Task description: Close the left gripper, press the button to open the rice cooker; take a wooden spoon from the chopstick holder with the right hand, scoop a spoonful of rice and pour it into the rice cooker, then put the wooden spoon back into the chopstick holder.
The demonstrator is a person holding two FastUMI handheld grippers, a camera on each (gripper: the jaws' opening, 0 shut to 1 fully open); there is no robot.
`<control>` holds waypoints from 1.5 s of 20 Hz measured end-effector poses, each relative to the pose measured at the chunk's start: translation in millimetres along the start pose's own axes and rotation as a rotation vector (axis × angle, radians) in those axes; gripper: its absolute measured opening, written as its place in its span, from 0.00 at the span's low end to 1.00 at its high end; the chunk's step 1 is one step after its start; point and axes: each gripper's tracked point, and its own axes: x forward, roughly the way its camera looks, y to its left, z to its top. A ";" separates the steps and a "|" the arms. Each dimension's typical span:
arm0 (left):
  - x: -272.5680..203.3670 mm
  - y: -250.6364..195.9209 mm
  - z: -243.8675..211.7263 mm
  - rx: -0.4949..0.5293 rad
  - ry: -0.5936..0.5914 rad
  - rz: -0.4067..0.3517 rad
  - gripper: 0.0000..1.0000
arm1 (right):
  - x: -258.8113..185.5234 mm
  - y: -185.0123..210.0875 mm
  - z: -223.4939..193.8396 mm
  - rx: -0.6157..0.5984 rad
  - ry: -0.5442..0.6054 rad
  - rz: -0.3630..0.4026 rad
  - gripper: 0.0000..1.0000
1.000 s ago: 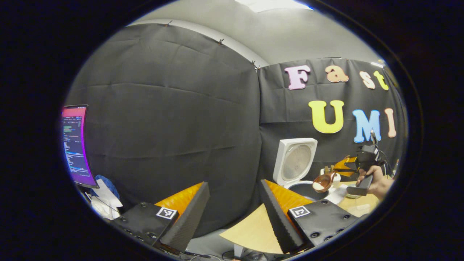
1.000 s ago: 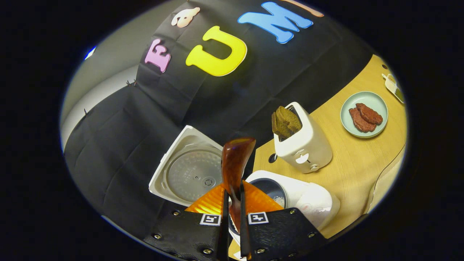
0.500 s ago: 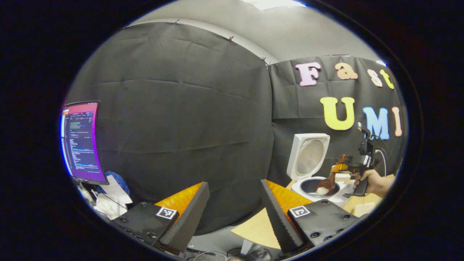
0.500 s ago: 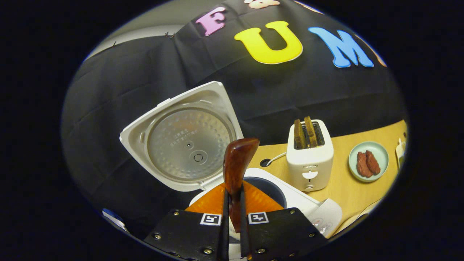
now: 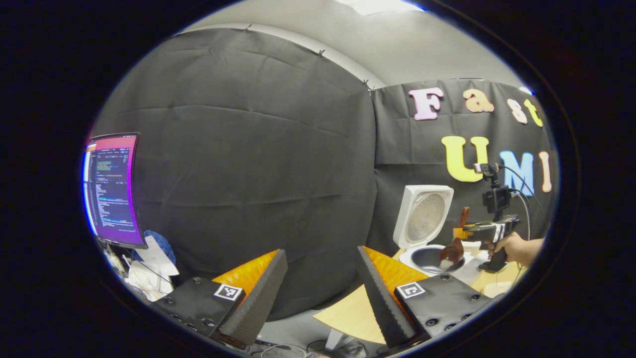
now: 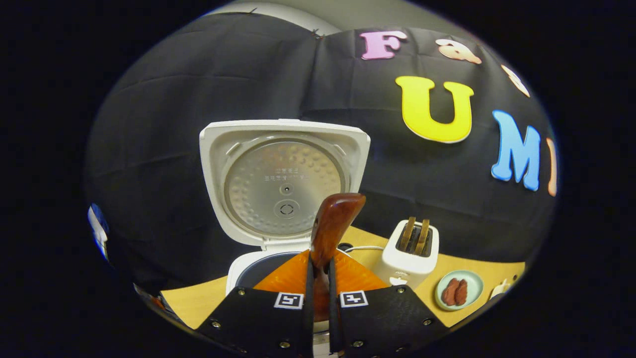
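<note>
The white rice cooker (image 5: 422, 233) stands with its lid (image 6: 283, 184) up and its dark pot (image 5: 427, 257) exposed. My right gripper (image 6: 318, 298) is shut on the brown handle of the wooden spoon (image 6: 333, 228), whose end sticks up in front of the lid. In the left gripper view a hand (image 5: 514, 248) holds that right gripper (image 5: 477, 231) over the cooker. The spoon's bowl (image 5: 449, 253) hangs tilted down over the pot with some white rice at its lower edge. My left gripper (image 5: 320, 293) is open and holds nothing, off to the left of the cooker.
A white toaster (image 6: 410, 253) with two slices stands right of the cooker on the wooden table (image 6: 198, 303). A pale green plate (image 6: 457, 291) with meat lies beyond it. A lit monitor (image 5: 112, 189) and loose paper and cloth (image 5: 149, 268) are at the left.
The right gripper has rolled level and swung to face the open lid, tipping the spoon's bowl down over the pot. The left gripper has barely moved.
</note>
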 end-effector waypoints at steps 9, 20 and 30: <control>0.5 -3.9 0.4 -0.012 0.002 -0.032 0.97 | -18.0 -7.9 18.3 -0.300 -0.085 -0.041 0.13; 2.4 -10.9 1.5 -0.043 -0.004 -0.057 0.97 | -29.5 -27.1 12.7 0.561 0.031 0.130 0.13; 6.9 -80.0 24.9 -0.024 -0.042 -0.168 0.96 | -91.9 -101.4 25.2 0.852 -0.030 0.127 0.13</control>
